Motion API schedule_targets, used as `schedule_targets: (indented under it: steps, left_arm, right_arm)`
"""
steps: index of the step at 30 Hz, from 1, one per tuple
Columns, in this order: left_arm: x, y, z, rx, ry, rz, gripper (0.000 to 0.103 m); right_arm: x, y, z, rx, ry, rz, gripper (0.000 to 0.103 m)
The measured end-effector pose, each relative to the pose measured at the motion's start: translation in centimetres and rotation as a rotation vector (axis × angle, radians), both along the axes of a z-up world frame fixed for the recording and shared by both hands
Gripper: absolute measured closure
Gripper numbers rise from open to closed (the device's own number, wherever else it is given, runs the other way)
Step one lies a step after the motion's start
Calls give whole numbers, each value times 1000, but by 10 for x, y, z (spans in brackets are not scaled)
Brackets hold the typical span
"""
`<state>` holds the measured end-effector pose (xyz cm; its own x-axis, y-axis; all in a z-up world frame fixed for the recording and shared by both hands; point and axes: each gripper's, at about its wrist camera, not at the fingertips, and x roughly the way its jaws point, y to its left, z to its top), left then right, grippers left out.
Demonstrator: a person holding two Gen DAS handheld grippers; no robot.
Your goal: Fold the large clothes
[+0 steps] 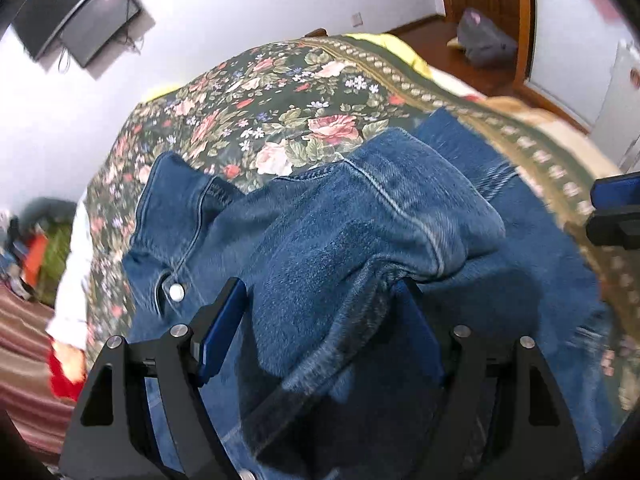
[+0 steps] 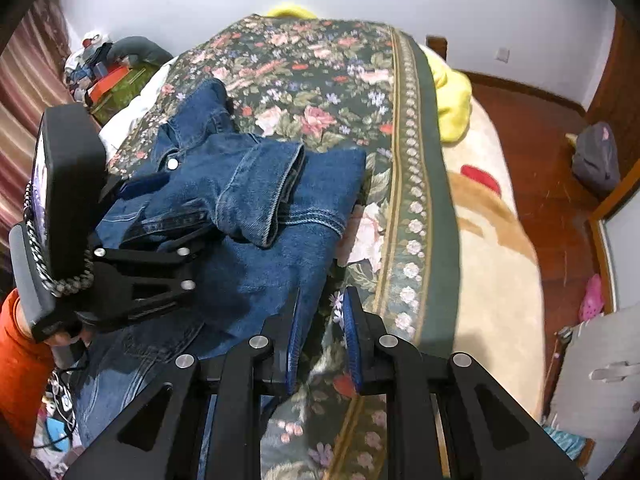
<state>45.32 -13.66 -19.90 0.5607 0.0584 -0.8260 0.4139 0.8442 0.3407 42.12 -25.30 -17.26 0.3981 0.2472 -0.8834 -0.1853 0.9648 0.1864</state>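
Observation:
A blue denim jacket (image 2: 256,216) lies partly folded on a floral bedspread (image 2: 320,80), one sleeve laid across its body. In the left wrist view the denim jacket (image 1: 340,240) fills the space between the fingers of my left gripper (image 1: 320,304), which stands wide open around a bunched fold. In the right wrist view my left gripper (image 2: 160,216) lies over the jacket's left side. My right gripper (image 2: 322,328) is open and empty, low over the bedspread just past the jacket's right edge.
A yellow cloth (image 2: 452,100) and a cream blanket (image 2: 492,248) lie right of the bedspread. A grey bag (image 2: 596,160) sits on the wooden floor. Clutter (image 2: 108,72) piles up at the bed's far left. A TV (image 1: 80,12) hangs on the wall.

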Motion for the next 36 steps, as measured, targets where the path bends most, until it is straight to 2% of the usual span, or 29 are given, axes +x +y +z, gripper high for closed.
schedule_targets:
  steps: [2, 4, 5, 6, 8, 13, 17, 19, 22, 23, 24, 25, 26, 27, 29, 32, 35, 36]
  left_arm:
    - [2, 0, -3, 3, -28, -2, 28]
    - [2, 2, -1, -16, -52, -3, 36]
    - [2, 4, 1, -23, -60, 0, 44]
    - [1, 6, 4, -27, -74, 5, 58]
    - [0, 11, 11, -9, -111, 36, 73]
    - [7, 53, 34, -84, -139, 145, 82]
    - [4, 114, 47, -185, -122, 265, 82]
    - [-1, 145, 42, -227, -79, 314, 81]
    - [-13, 189, 22, -333, 37, 376, 75]
    - [-19, 203, 11, -370, 84, 394, 70]
    - [-24, 212, 5, -389, 109, 408, 64]
    - [-33, 223, -2, -407, 121, 426, 63]
    - [-42, 234, -8, -416, 116, 447, 59]
    - [-48, 238, -10, -420, 114, 457, 50]
    - [-58, 252, -16, -458, 136, 475, 42]
    - [-64, 269, -23, -554, 196, 492, 40]
    - [-66, 283, -23, -664, 211, 523, 38]
    - [-64, 288, -23, -702, 215, 534, 34]
  right_arm:
    - [7, 6, -12, 6, 25, 5, 87]
    - [14, 15, -24, -33, 31, 21, 87]
    - [17, 20, -31, -72, 31, 31, 87]
    - [19, 24, -40, -116, 35, 39, 87]
    - [22, 27, -52, -143, 46, 51, 87]
    - [18, 23, -54, -136, 16, 68, 86]
    - [16, 26, -53, -185, 11, 75, 85]
    - [14, 29, -52, -216, 0, 62, 76]
    - [11, 32, -51, -329, -48, 22, 40]
    - [9, 31, -52, -369, -67, 5, 24]
    - [8, 27, -53, -375, -75, -4, 20]
    - [9, 22, -54, -347, -59, -10, 20]
    - [9, 19, -54, -329, -47, -18, 20]
    - [10, 14, -53, -303, -30, -32, 20]
    - [12, 11, -52, -289, -12, -46, 20]
    - [11, 15, -50, -298, 0, -63, 20]
    - [8, 17, -46, -296, -1, -69, 20]
    - [7, 17, -42, -288, -8, -72, 20]
